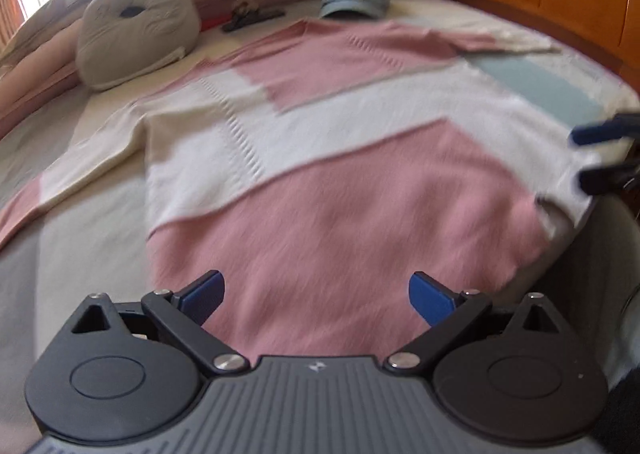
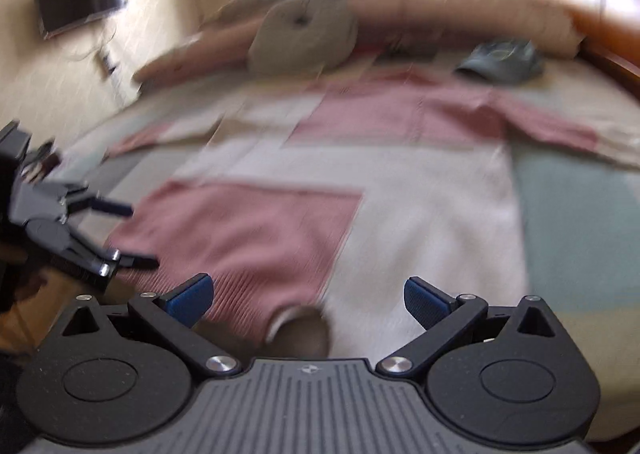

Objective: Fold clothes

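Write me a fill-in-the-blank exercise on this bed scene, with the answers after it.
1. The sweater lies spread flat on the ___.
2. Both the left gripper and the right gripper have their jaws ___.
3. Beyond the sweater's collar lies a blue ___.
4. The sweater's blocks are cream and ___.

Answers: bed; open; cap; pink

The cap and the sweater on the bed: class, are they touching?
Apart. The right wrist view shows bare bedding between the cap and the sweater.
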Demonstrator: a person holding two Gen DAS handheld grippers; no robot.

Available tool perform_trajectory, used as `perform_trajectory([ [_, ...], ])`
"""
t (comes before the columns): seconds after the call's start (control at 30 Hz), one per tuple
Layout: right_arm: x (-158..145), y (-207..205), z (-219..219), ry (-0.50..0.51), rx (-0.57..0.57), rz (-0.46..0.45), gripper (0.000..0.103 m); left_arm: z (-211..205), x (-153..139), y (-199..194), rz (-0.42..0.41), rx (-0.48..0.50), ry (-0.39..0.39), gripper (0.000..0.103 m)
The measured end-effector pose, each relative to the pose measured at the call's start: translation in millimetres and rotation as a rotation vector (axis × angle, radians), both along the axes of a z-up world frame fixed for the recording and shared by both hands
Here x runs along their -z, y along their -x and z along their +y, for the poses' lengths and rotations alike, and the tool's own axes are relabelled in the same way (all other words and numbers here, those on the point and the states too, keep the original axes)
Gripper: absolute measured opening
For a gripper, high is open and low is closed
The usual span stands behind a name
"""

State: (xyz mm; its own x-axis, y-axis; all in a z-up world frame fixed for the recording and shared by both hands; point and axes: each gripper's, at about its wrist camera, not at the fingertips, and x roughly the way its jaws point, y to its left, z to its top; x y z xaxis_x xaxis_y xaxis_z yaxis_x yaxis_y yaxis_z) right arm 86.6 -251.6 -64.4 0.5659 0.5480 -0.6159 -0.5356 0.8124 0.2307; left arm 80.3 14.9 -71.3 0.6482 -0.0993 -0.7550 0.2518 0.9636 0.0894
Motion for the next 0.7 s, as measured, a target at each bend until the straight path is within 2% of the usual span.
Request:
perform_trajectory([
  [0.1, 22.0, -13.5, 2.6, 0.021, 0.037, 0.105, 0.103, -9.0, 8.6, -5.9, 0.029, 0.010, 0.017, 0.099],
  [0.17, 29.8, 0.6, -5.2, 0.038, 0.021, 0.082, 0.103, -4.6, 18.4, 0.3, 0.069, -0.013, 0.022, 0.099],
  [0.2, 31.4, 8.1, -9.2, 0.048, 0.010, 0.086, 0.103, 1.6, 20.5, 5.9, 0.076, -0.029, 0.054, 0.100],
  [0.23, 31.3, 14.4, -13.2, 0.052, 0.004, 0.105, 0.103, 6.6, 19.7, 11.2, 0.079, -0.033, 0.076, 0.100],
  [0.33, 25.0, 19.6, -22.2, 0.058, 0.002, 0.157, 0.103, 9.0, 12.5, 10.0, 0.083, -0.014, 0.070, 0.100],
  [0.5, 2.1, -9.9, -12.7, 0.053, 0.038, -0.006, 0.103, 7.8, -0.1, -12.1, 0.036, -0.017, 0.112, 0.100],
  [0.57, 0.1, -25.3, -6.7, 0.057, 0.070, -0.019, 0.103, 7.9, -1.7, -19.8, 0.032, -0.022, 0.132, 0.100],
  [0.63, 1.9, -30.0, -7.0, 0.035, 0.063, -0.018, 0.103, 10.7, 9.5, -19.9, 0.076, -0.044, 0.156, 0.100],
  [0.7, 15.4, -32.0, -11.0, 0.055, 0.072, 0.019, 0.103, 14.7, 15.7, -7.4, 0.073, -0.052, 0.143, 0.100],
])
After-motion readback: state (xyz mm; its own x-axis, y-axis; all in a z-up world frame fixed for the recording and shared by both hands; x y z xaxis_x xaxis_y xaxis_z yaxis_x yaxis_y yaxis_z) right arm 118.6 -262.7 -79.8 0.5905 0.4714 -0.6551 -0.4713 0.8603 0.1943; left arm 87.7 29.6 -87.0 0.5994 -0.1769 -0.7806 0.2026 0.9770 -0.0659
